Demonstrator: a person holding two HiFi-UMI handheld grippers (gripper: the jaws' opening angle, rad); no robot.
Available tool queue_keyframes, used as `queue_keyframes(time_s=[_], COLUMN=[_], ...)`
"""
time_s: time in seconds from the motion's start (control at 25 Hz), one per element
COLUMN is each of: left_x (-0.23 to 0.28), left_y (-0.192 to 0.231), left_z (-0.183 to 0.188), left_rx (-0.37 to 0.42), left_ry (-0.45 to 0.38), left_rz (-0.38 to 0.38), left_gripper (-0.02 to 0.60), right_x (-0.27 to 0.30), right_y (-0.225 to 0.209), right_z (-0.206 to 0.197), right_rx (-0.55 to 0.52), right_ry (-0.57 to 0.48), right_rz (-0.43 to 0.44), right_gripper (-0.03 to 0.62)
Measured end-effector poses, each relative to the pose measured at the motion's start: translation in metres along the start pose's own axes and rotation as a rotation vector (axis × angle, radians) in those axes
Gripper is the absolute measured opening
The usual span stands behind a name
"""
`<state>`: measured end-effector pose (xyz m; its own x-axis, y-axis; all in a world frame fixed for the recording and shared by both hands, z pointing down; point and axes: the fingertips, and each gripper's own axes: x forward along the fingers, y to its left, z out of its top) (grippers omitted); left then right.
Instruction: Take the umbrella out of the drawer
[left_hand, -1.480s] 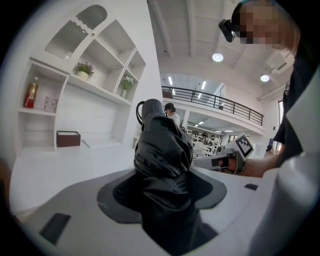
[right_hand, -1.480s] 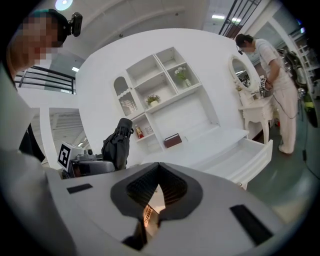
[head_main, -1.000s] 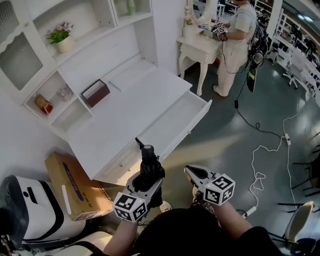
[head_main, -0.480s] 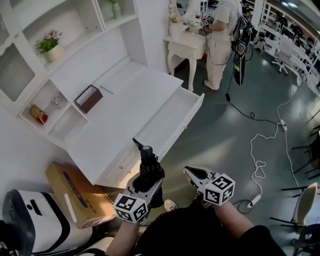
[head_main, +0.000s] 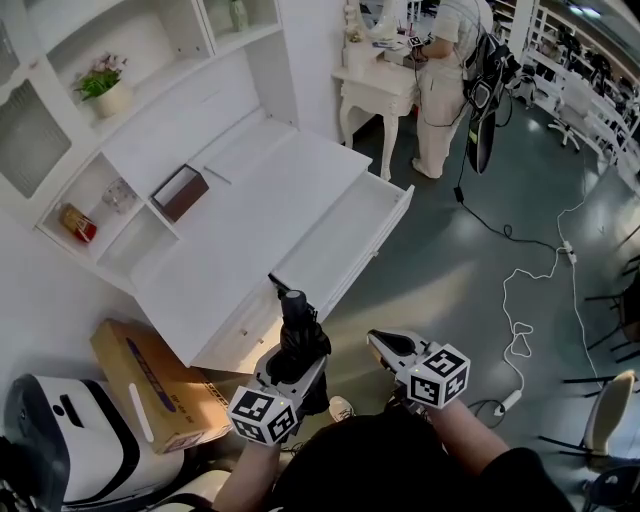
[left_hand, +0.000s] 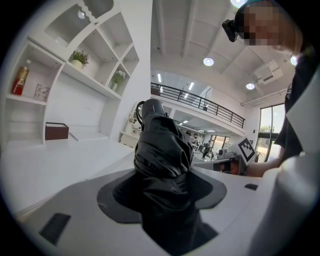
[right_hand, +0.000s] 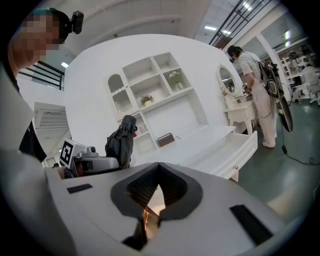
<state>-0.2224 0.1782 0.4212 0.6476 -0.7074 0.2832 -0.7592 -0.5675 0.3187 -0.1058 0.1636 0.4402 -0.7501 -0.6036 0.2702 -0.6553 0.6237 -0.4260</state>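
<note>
A folded black umbrella (head_main: 298, 338) stands upright in my left gripper (head_main: 293, 362), which is shut on its bunched fabric, in front of the white desk. In the left gripper view the umbrella (left_hand: 161, 160) fills the space between the jaws, handle end up. The desk drawer (head_main: 345, 238) is pulled open, and what I see of its inside looks empty. My right gripper (head_main: 377, 343) hovers just right of the umbrella, jaws shut with nothing between them. The right gripper view shows the umbrella (right_hand: 121, 141) at left and the open drawer (right_hand: 241, 145) at right.
A cardboard box (head_main: 148, 375) and a white machine (head_main: 60, 430) sit on the floor at left. A brown box (head_main: 180, 192) rests on the desk under shelves. A person (head_main: 448, 75) stands at a far dressing table. Cables (head_main: 520, 320) trail over the floor at right.
Both grippers and the umbrella keep their places below the desk. The head view has swung a little, so the desk and the far person sit slightly differently in the frame.
</note>
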Motion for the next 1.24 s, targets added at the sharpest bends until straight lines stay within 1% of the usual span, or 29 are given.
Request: queue_keyframes(time_s=[0.8, 1.24], left_x=[0.005, 0.000], left_y=[-0.005, -0.011], left_z=[-0.003, -0.006], left_rx=[-0.001, -0.005], left_ry=[0.018, 0.021], left_rz=[-0.012, -0.009], left_gripper=[0.261, 0.261], right_x=[-0.003, -0.010], right_y=[-0.004, 0.002], right_z=[-0.002, -0.006], right_rx=[0.007, 0.003], right_ry=[0.010, 0.013], right_rz=[-0.006, -0.002], right_gripper=[0.003, 0.003])
